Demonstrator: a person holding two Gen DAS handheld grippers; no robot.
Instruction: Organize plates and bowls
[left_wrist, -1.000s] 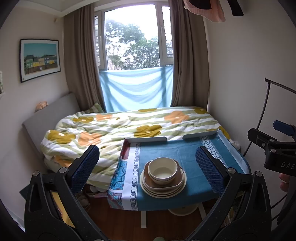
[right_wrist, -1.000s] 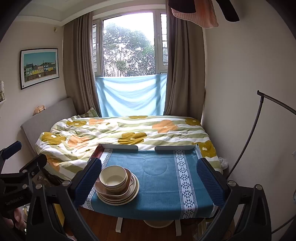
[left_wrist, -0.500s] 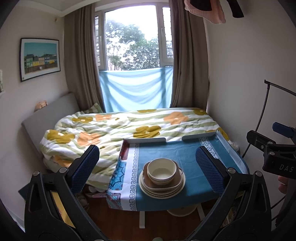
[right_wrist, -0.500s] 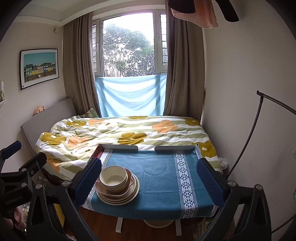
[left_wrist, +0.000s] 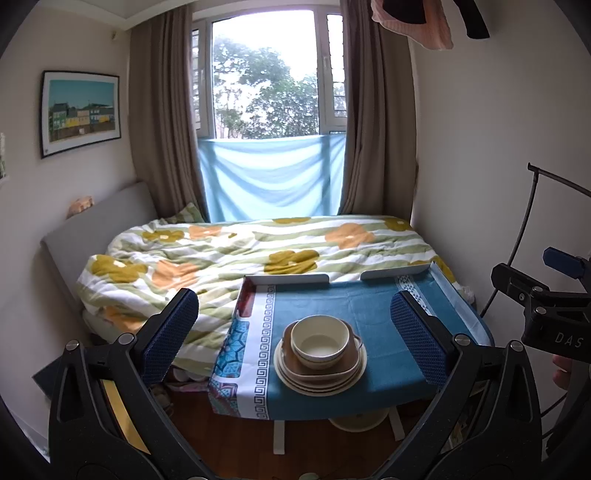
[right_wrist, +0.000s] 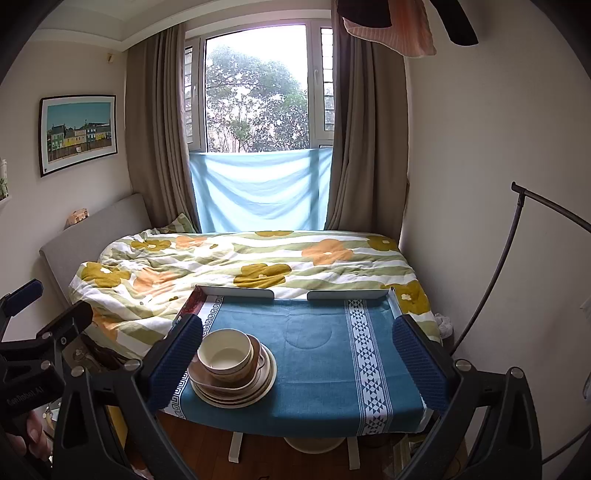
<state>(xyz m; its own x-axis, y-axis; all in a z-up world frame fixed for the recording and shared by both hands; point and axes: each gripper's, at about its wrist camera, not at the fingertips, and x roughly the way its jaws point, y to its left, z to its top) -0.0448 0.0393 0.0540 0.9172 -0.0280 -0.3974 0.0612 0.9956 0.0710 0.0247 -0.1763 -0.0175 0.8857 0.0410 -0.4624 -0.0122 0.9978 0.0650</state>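
Note:
A stack of dishes sits on a small table with a blue cloth (left_wrist: 373, 306). A cream bowl (left_wrist: 320, 341) is on top, over a brown dish (left_wrist: 347, 363) and several cream plates (left_wrist: 321, 386). The stack also shows in the right wrist view, with the bowl (right_wrist: 224, 356) on the plates (right_wrist: 255, 391) at the table's left front (right_wrist: 314, 354). My left gripper (left_wrist: 294, 336) is open and empty, held back from the table and framing the stack. My right gripper (right_wrist: 297, 354) is open and empty, with the stack by its left finger.
A bed with a flowered quilt (left_wrist: 236, 251) lies behind and left of the table. Raised white rails (right_wrist: 236, 291) edge the table's far side. A wall is close on the right, with a black curved stand (right_wrist: 517, 236). Wooden floor is below.
Both grippers have hardly moved; the left view has shifted very slightly. The dishes are unmoved.

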